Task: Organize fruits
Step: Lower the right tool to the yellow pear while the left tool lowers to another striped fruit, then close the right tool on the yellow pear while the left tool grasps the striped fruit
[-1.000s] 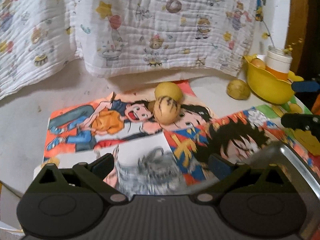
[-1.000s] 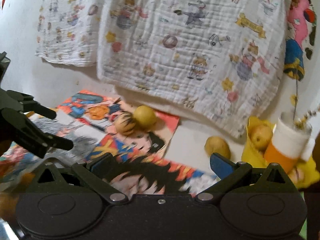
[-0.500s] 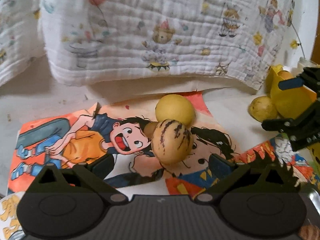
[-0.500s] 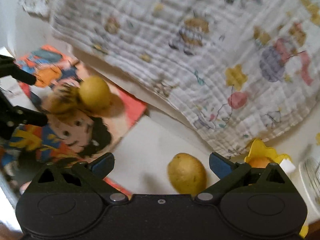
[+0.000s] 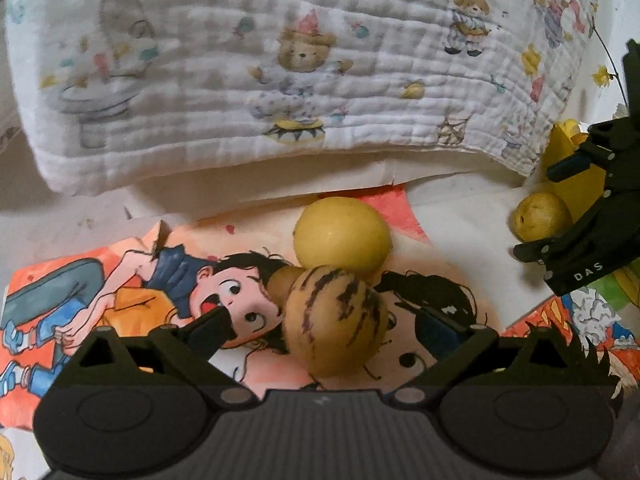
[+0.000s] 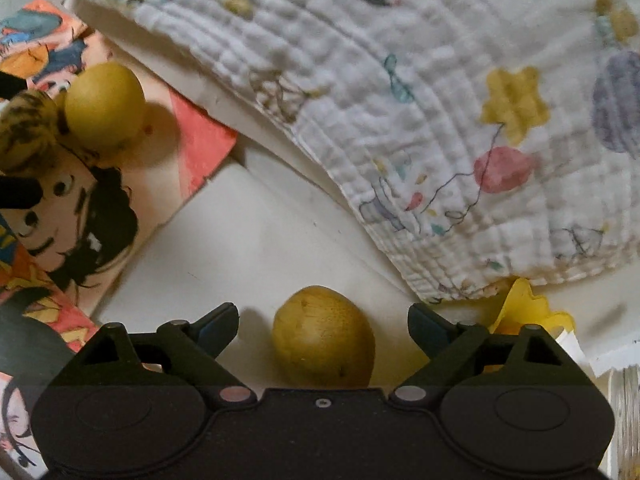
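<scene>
A tan fruit with dark purple stripes [image 5: 335, 320] lies on a cartoon poster [image 5: 120, 292], between the fingers of my left gripper [image 5: 324, 330]. The jaws are closing and gaps show on both sides of the fruit. A smooth yellow fruit [image 5: 342, 234] touches it from behind. In the right wrist view, a plain yellow-brown fruit [image 6: 323, 342] rests on the white surface between the fingers of my right gripper [image 6: 323, 326], whose jaws are closing without touching it. The same fruit [image 5: 540, 216] appears at the right of the left wrist view, partly behind the right gripper's black body.
A quilted white blanket [image 5: 280, 60] with printed bears and balloons hangs over the back. A yellow bowl [image 6: 520, 312] sits just right of the plain fruit, under the blanket's edge. A small brown fruit [image 5: 282, 282] peeks from behind the striped one.
Both grippers have moved forward and down. The striped fruit now lies between the left fingers, and the plain fruit between the right fingers. The right view has rolled and both pairs of fingers stand slightly narrower.
</scene>
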Demonstrator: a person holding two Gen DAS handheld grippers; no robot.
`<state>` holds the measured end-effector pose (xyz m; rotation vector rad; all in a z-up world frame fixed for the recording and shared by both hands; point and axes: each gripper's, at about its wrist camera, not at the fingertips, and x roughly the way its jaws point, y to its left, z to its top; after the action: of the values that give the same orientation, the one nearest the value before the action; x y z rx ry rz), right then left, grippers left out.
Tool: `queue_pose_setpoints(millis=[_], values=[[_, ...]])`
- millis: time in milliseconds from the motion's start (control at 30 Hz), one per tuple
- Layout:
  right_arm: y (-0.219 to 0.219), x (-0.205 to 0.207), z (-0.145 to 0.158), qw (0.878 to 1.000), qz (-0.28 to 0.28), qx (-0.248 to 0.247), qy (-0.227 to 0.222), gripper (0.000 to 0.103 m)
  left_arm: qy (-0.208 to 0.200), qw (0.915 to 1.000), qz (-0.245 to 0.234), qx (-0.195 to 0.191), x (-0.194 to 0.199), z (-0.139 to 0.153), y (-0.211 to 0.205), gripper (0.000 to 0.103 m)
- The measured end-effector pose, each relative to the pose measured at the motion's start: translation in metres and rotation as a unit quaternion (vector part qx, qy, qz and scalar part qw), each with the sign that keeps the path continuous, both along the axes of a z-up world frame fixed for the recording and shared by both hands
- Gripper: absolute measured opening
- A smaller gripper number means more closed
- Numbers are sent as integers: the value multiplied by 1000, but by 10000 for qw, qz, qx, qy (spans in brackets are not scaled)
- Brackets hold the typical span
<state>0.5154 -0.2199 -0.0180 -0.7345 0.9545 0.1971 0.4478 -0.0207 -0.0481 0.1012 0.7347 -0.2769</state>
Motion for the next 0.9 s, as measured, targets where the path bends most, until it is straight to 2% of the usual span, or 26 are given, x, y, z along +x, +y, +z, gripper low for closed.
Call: queue_pose_setpoints(millis=[233, 333, 400, 467, 533, 567, 633, 667, 700, 900], values=[[-3, 14, -8, 9991, 99, -231, 345, 90, 193, 9997, -151, -77, 6, -3, -10, 78], [-1, 21, -8, 9982, 181, -339, 471, 90, 177, 9998, -95, -53, 7, -3, -13, 76], [-1, 25, -9, 9970, 279, -454, 557, 87, 154, 9999, -40, -67, 8, -2, -13, 69], [-1, 32, -8, 9962, 305, -504, 639, 85, 148, 9998, -38, -114, 8, 1, -13, 57], [-3, 34, -8, 9960, 319, -510, 664, 79, 214, 9996, -74, -189, 8, 2, -13, 57], [-5, 35, -5, 9960, 314, -508, 668, 72, 226, 9995, -73, -215, 8, 2, -14, 57], [-5, 35, -5, 9961, 333, -496, 653, 68, 204, 9995, -107, -200, 7, 2, -17, 57], [-4, 36, -5, 9960, 394, -530, 609, 58, 196, 9995, -121, -194, 6, 2, -17, 57], [-2, 34, -6, 9959, 468, -506, 579, 55, 197, 9995, -131, -208, 5, 2, -18, 57], [3, 22, -9, 9955, 672, -620, 242, 54, 291, 9989, -204, -292, -2, 5, -20, 57]])
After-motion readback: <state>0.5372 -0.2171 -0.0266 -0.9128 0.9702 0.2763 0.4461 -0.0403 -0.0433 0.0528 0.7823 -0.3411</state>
